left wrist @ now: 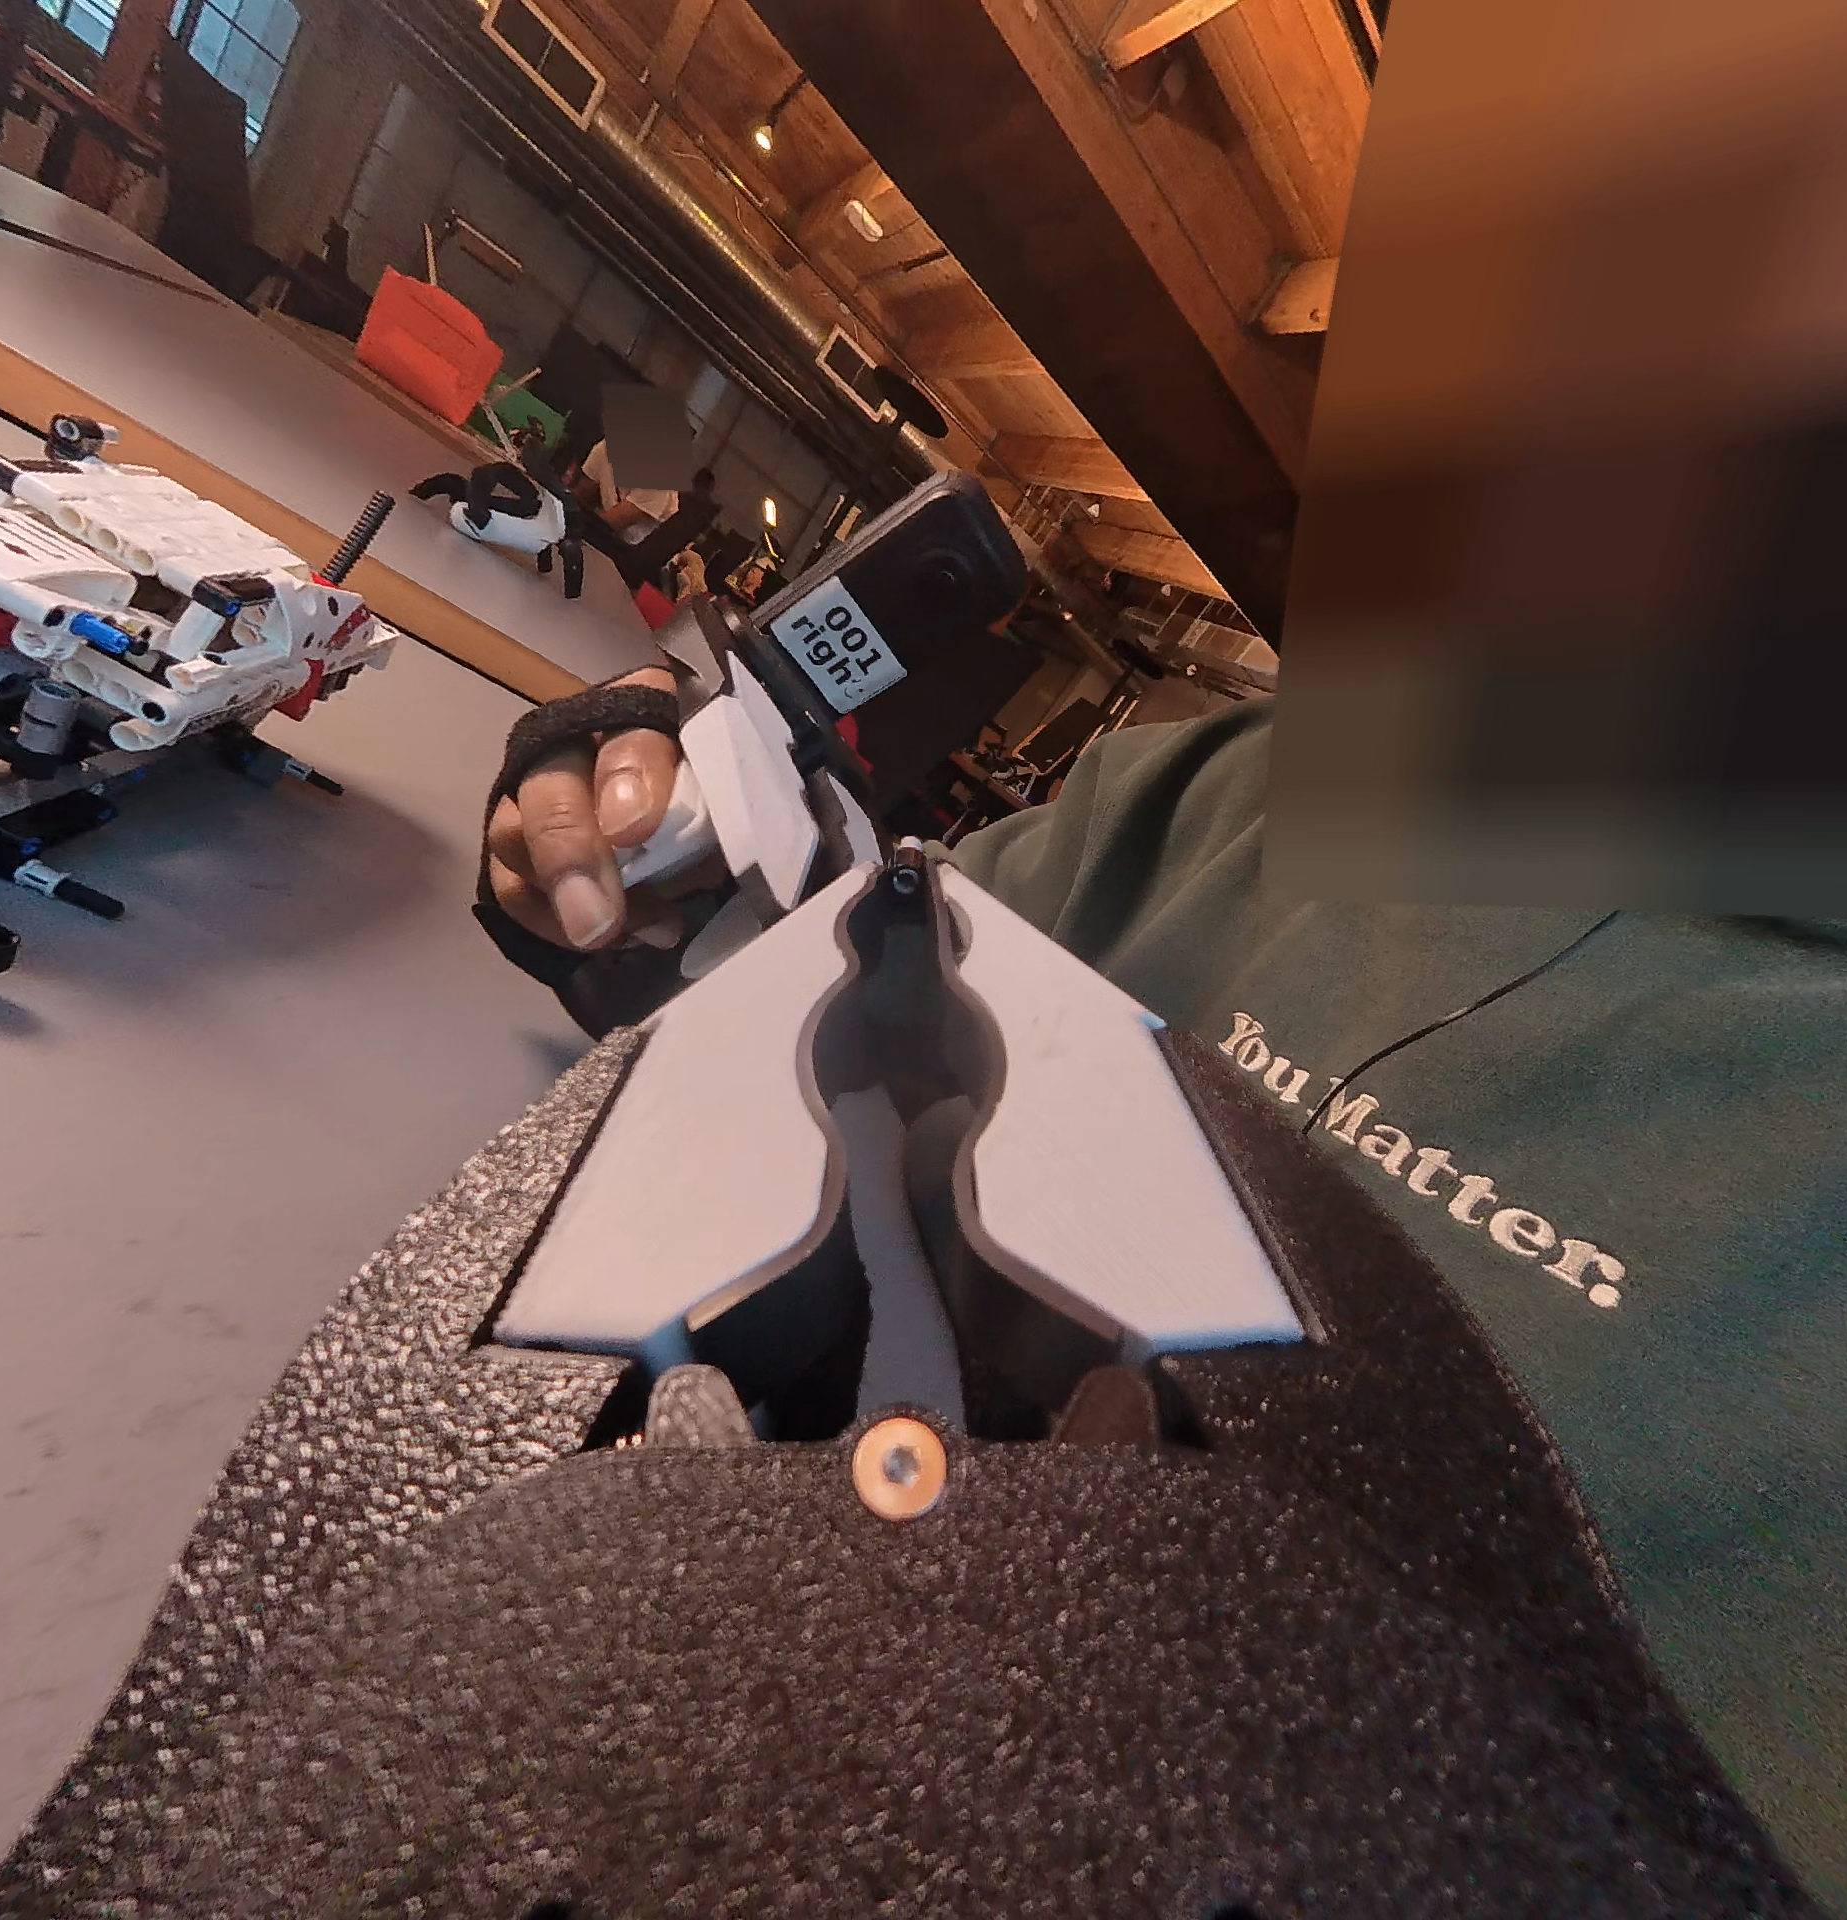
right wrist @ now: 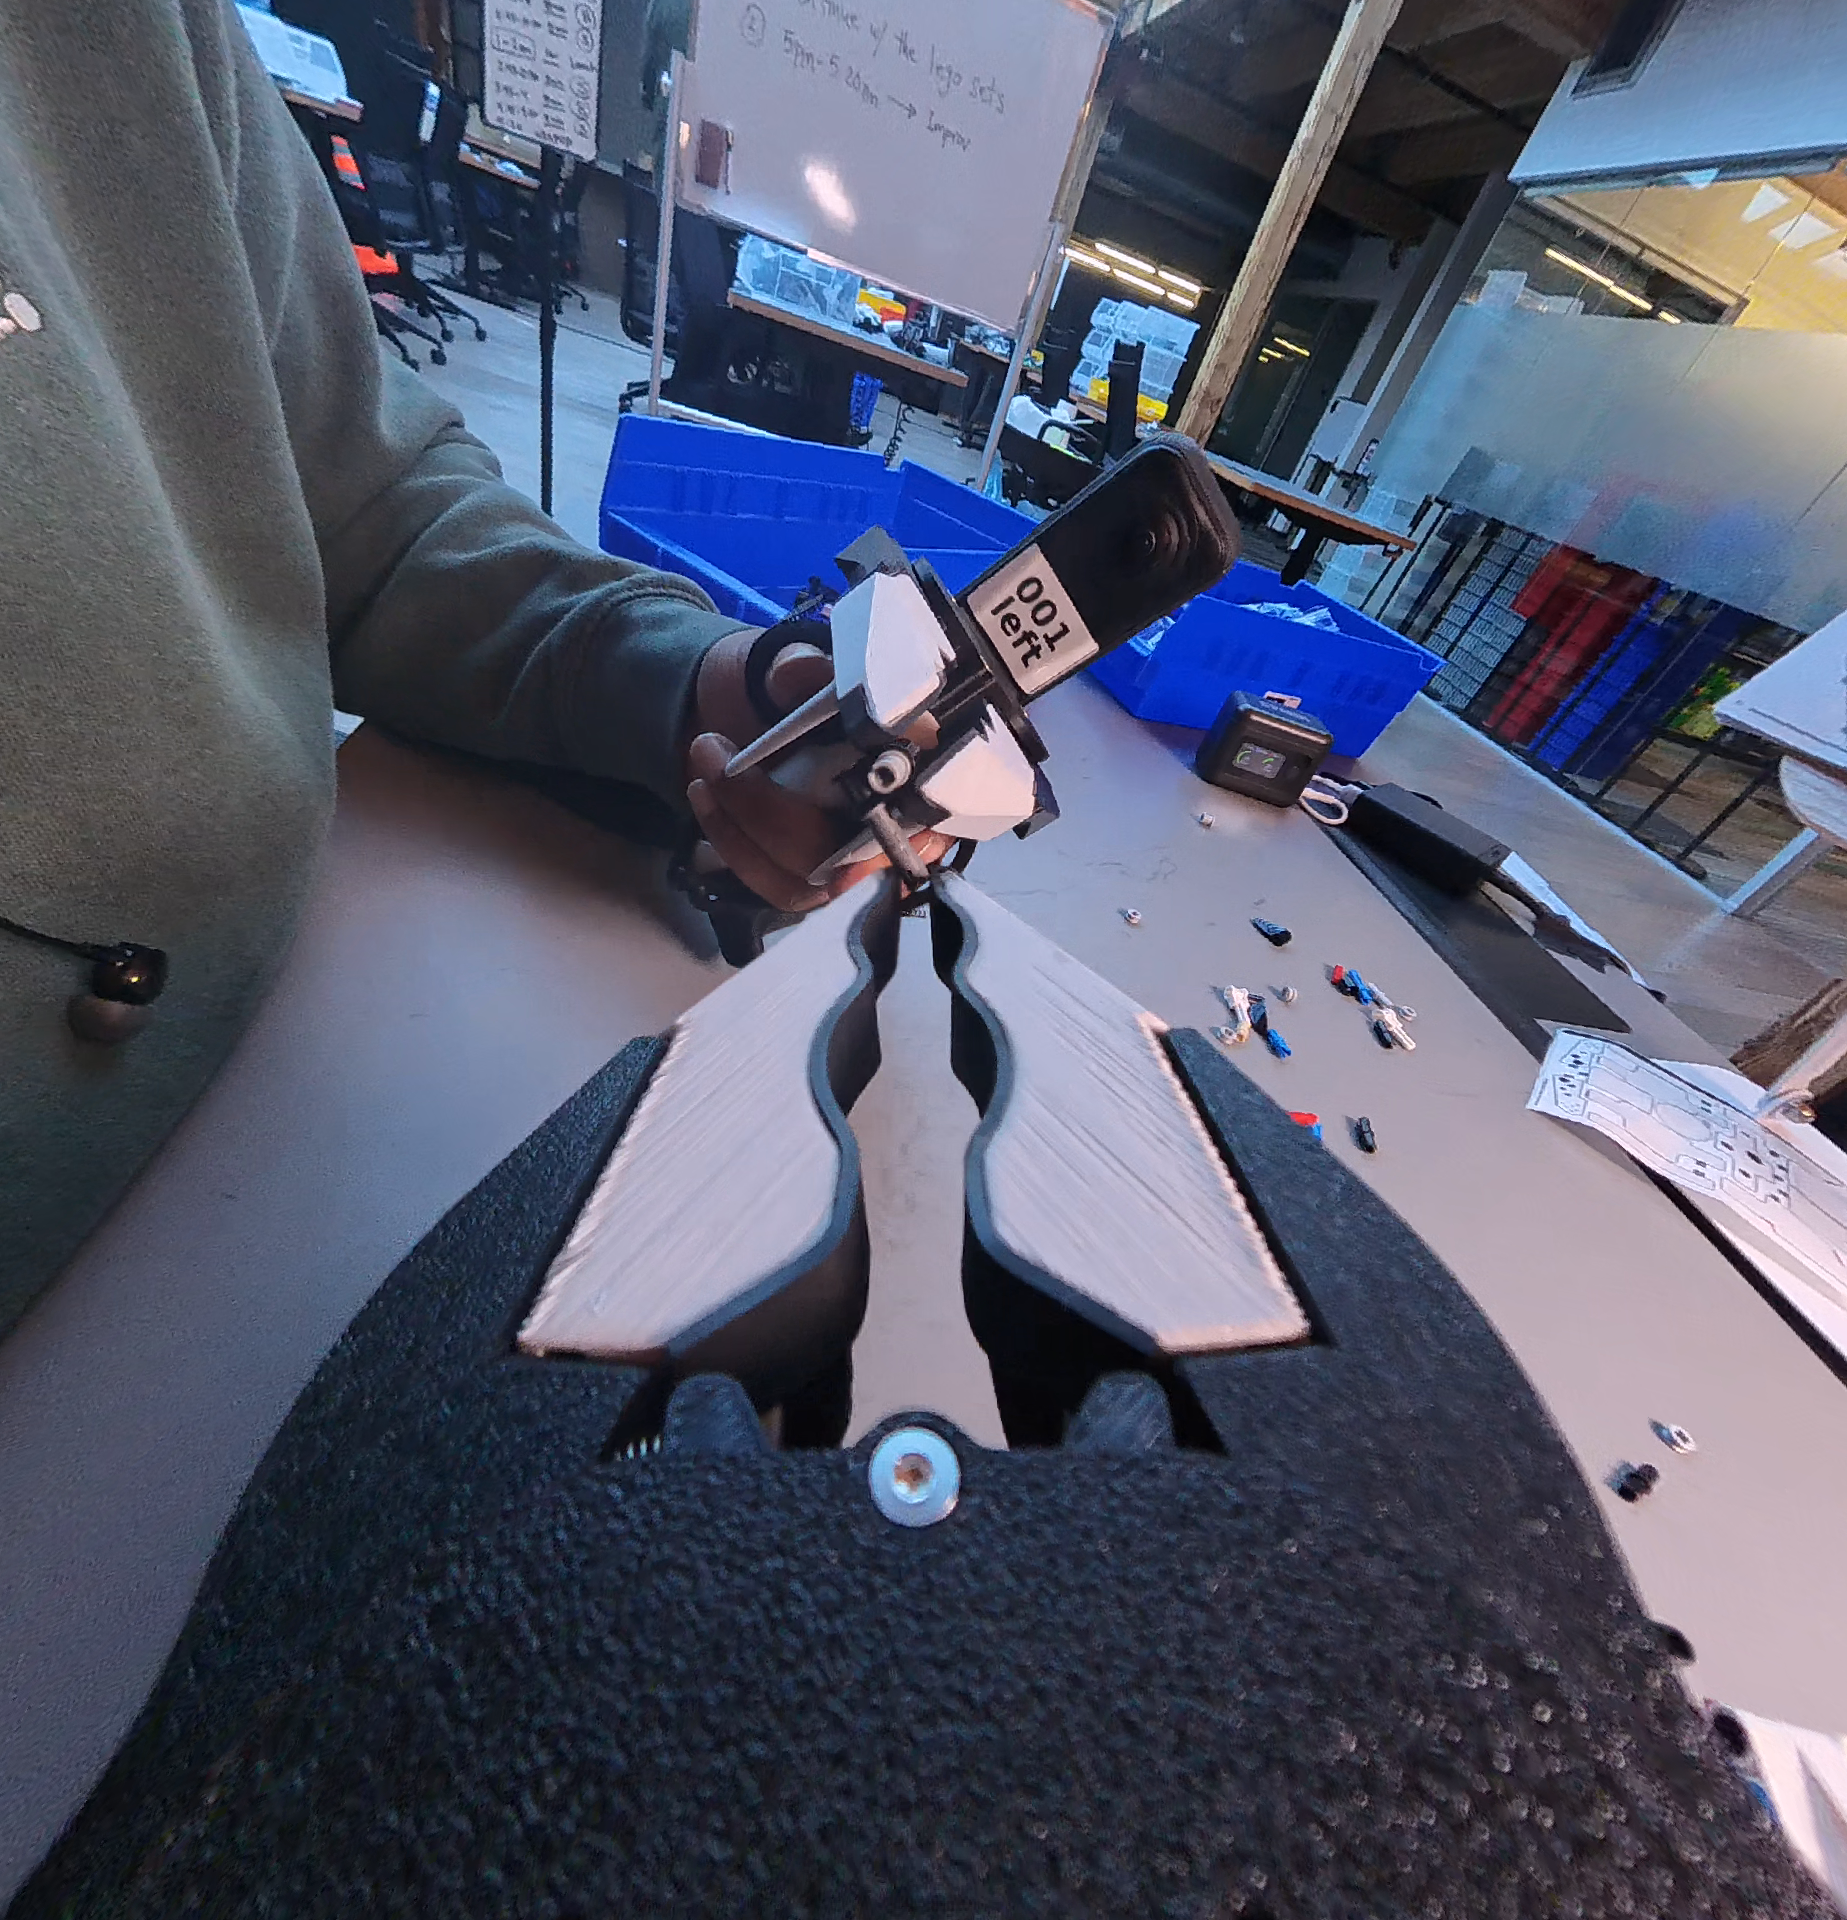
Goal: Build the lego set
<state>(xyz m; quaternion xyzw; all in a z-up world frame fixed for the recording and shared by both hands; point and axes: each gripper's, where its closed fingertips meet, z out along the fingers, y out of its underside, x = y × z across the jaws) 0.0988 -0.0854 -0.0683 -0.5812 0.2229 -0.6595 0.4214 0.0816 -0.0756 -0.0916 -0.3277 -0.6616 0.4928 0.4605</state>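
Over at the far left of the grey worktop (left wrist: pixel 223 1039), the part-built white lego model (left wrist: pixel 160 613) sits on its black frame, with a few loose black and blue pins just beside it. Both grippers are raised above the worktop's near edge, in front of a person in a green sweatshirt (left wrist: pixel 1521 1143), tips meeting. The left gripper (left wrist: pixel 906 878) has its jaws pressed together on a small grey-and-black lego piece (left wrist: pixel 906 871) pinched at the very tips. In the right wrist view that piece appears as a small grey bush on a dark axle (right wrist: pixel 891 805), and the right gripper (right wrist: pixel 911 896) has its fingertips nearly closed just under it; whether they clamp it I cannot tell. Further right on the worktop lie scattered small lego parts (right wrist: pixel 1314 1013), then a printed instruction sheet (right wrist: pixel 1708 1153) at the right edge. Blue bins (right wrist: pixel 1262 655) stand at the far edge.
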